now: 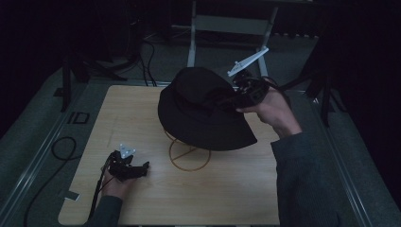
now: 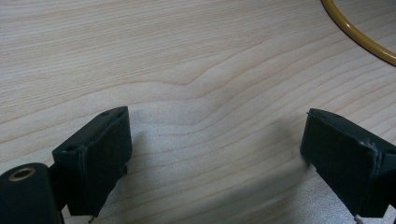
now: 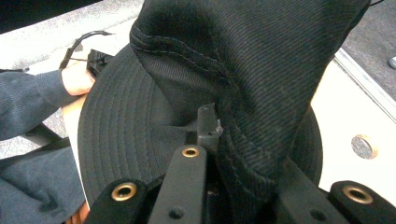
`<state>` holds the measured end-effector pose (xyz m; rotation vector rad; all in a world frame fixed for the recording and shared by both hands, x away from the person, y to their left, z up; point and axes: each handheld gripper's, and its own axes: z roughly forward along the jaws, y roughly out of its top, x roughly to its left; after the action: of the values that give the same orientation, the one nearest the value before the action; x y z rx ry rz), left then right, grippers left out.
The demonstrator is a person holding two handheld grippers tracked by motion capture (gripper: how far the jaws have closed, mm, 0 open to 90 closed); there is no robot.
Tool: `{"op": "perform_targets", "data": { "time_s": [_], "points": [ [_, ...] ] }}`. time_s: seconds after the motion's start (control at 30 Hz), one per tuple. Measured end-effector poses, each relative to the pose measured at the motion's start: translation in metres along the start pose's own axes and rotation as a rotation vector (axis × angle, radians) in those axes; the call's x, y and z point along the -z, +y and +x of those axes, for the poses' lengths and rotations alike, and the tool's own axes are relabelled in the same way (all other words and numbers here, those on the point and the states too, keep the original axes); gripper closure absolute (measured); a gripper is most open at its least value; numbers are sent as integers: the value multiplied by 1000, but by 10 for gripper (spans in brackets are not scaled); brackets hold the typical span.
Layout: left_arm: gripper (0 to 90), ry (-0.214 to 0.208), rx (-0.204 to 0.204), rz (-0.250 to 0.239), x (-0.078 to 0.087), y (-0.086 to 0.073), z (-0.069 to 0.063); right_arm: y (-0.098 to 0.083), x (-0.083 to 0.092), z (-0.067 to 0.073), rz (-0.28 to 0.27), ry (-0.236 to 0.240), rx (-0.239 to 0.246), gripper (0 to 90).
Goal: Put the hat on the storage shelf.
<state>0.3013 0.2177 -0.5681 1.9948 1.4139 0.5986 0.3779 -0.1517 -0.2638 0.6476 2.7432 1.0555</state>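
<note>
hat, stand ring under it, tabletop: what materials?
Hat: black woven cotton-like twill, matte; diagonal weave and stitched brim rows show. Stand ring: probably coated metal wire or rattan, glossy yellow-brown; can't settle which. Tabletop: pale wood or wood-look laminate, visible grain, satin.

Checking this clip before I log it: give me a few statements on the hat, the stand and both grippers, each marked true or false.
1. The right gripper is shut on the crown of the black bucket hat. True.
2. The hat lies flat on the wooden table. False: it is held up, tilted, above the yellow wire stand.
3. The left gripper is open, with bare table between its fingers. True.
4. The left gripper grips the hat's brim. False: it rests near the table's front left, apart from the hat.
5. The stand's base is a ring. True.
</note>
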Motion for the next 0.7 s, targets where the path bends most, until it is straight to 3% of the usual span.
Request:
{"op": "perform_targets", "data": {
  "time_s": [0.2,0.7],
  "points": [
    [93,0,0,0,0,0,0,2,-4,0,-6,16,-8,859],
    [93,-1,-2,3,0,0,0,5,-21,5,45,36,8,811]
  ]
}}
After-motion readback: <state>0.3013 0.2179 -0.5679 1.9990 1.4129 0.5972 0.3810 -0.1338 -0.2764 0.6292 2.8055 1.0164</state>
